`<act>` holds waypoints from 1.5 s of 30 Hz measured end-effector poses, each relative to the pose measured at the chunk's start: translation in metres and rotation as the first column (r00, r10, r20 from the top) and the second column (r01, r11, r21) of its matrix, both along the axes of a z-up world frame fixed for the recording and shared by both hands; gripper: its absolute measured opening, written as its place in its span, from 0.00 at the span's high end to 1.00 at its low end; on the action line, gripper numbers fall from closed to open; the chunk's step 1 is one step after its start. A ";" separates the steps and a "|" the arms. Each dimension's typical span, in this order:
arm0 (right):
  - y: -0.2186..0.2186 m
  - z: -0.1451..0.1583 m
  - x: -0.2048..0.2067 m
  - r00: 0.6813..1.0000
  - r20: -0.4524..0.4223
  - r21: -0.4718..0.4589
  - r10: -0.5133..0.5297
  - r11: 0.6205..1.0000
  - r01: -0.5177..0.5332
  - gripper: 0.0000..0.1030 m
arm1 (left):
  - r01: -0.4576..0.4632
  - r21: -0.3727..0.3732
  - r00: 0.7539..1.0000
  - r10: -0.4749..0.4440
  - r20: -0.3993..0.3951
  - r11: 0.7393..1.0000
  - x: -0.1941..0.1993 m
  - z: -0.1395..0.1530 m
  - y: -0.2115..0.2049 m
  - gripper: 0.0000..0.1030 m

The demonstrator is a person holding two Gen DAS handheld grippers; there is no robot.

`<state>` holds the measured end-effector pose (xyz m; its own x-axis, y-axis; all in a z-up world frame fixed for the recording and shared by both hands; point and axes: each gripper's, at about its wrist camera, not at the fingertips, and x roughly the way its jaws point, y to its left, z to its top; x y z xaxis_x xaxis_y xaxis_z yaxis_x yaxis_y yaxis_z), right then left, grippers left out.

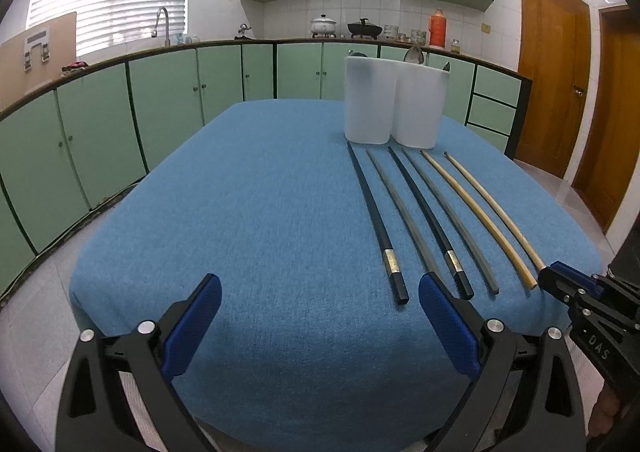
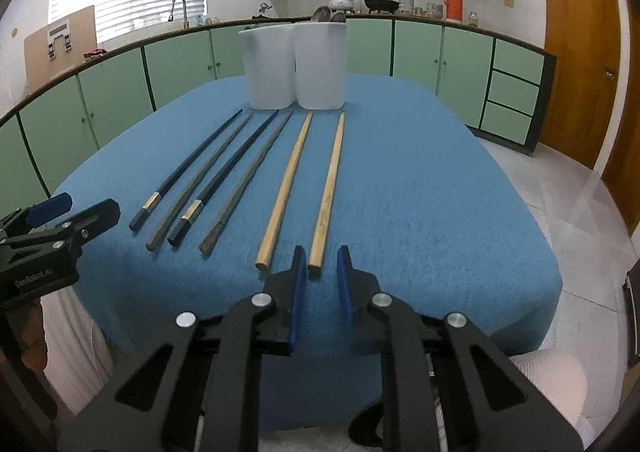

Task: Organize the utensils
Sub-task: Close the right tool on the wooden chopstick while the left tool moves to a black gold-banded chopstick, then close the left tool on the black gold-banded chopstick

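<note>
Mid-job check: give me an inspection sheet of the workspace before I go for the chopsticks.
Surface: blue tablecloth covers the table.
Job's things: six chopsticks lie side by side, two black chopsticks, two grey chopsticks, two pale wooden chopsticks; white twin holder stands upright at the far end, spoon bowls showing above its rim.
Clutter: nothing seen on the cloth.
Grippers: left gripper wide open over the near edge, holding nothing; right gripper partly open, the rightmost wooden chopstick's near end between its jaws, not clamped.
Cables: nothing seen.
Surroundings: green cabinets, wooden door.
</note>
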<state>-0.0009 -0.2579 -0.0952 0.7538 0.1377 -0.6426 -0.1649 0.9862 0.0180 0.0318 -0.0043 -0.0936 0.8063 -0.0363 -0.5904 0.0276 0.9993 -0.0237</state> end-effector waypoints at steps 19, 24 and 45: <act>0.004 -0.001 0.005 1.000 0.000 -0.044 -0.002 0.999 0.002 0.93 | 0.038 0.009 0.998 -0.037 -0.047 0.999 0.008 -0.007 -0.008 0.21; 0.004 -0.001 0.005 1.000 0.000 -0.037 -0.002 0.999 0.002 0.93 | 0.051 0.010 0.997 -0.050 -0.057 0.999 0.012 -0.010 -0.015 0.31; 0.000 -0.004 0.004 1.000 0.008 -0.011 -0.009 1.000 0.009 0.92 | 0.084 -0.030 0.992 -0.087 -0.095 0.996 0.011 -0.009 -0.040 0.92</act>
<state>0.0035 -0.2577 -0.0996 0.7597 0.1237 -0.6384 -0.1560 0.9877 0.0058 0.0427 -0.0444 -0.1027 0.7392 -0.1188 -0.6629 0.1091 0.9924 -0.0562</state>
